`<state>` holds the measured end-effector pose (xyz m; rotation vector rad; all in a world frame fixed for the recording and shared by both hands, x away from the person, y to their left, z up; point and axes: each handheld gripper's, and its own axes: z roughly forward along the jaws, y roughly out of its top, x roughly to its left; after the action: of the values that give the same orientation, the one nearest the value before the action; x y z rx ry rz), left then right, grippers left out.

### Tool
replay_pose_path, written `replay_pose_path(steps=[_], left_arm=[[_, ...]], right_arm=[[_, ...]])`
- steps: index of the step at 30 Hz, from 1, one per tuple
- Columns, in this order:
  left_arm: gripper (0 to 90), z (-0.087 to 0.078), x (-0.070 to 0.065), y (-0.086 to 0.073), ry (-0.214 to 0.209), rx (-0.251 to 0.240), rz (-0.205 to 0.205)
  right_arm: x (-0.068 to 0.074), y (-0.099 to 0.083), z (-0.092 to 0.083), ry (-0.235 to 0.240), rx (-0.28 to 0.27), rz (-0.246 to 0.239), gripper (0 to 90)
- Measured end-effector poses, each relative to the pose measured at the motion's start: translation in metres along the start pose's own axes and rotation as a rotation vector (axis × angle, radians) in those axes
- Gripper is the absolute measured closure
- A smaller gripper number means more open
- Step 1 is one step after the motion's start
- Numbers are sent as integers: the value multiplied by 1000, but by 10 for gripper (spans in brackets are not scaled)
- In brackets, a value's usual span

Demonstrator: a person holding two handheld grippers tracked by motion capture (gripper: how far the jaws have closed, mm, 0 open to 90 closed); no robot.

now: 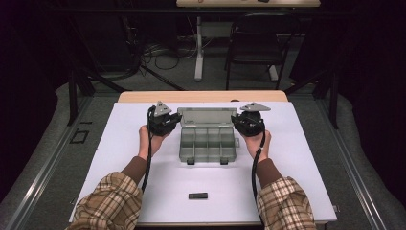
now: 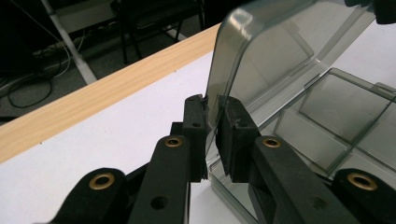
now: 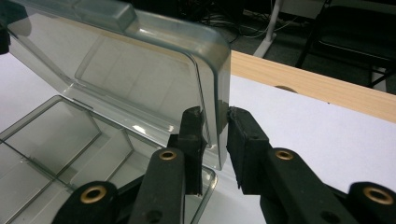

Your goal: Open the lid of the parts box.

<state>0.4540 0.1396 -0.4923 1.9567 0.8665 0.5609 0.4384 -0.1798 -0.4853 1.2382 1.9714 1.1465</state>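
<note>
Nearest the person, a small flat black rectangular block (image 1: 198, 195) lies alone on the white tabletop (image 1: 297, 163), well apart from everything else. Plaid sleeves come in on either side of it, and 2 hands hold the tools farther in.

Between the hands sits the smoky translucent grey plastic organiser box (image 1: 208, 143), its base divided into compartments and its 2 dark latches facing the person. Its clear grey hinged lid (image 1: 207, 116) stands raised at the far edge of the base.

The left tongs (image 1: 176, 120) are at the lid's left end. In the left gripper view the left tongs (image 2: 212, 128) are closed on the lid's side wall (image 2: 233, 60), 1 black pad on each face of the thin plastic.

The right tongs (image 1: 236, 120) are at the lid's right end. In the right gripper view the right tongs (image 3: 215, 128) straddle the lid's corner edge (image 3: 217, 93); the inner pad touches the plastic and the outer pad sits just beside it, so they clamp that edge.

Beyond the white sheet runs a pale wooden tabletop edge (image 1: 201, 96), and farther off a dark metal chair (image 1: 258, 43) stands on the grey floor.
</note>
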Motion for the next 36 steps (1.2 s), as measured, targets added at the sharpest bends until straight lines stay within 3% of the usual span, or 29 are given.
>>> replay_pose_path(steps=[6,11,21,36], left_arm=[[819,4,2,-2,-4,8,-17],[822,6,3,-1,1,10,-14],[818,14,6,-1,7,35,-7],[817,27,7,-8,27,49,-28]], right_arm=[[-3,-3,7,6,20,18,756],[-8,-4,12,30,27,68,760],[-10,-5,19,24,52,74,769],[-12,-10,29,15,90,70,768]])
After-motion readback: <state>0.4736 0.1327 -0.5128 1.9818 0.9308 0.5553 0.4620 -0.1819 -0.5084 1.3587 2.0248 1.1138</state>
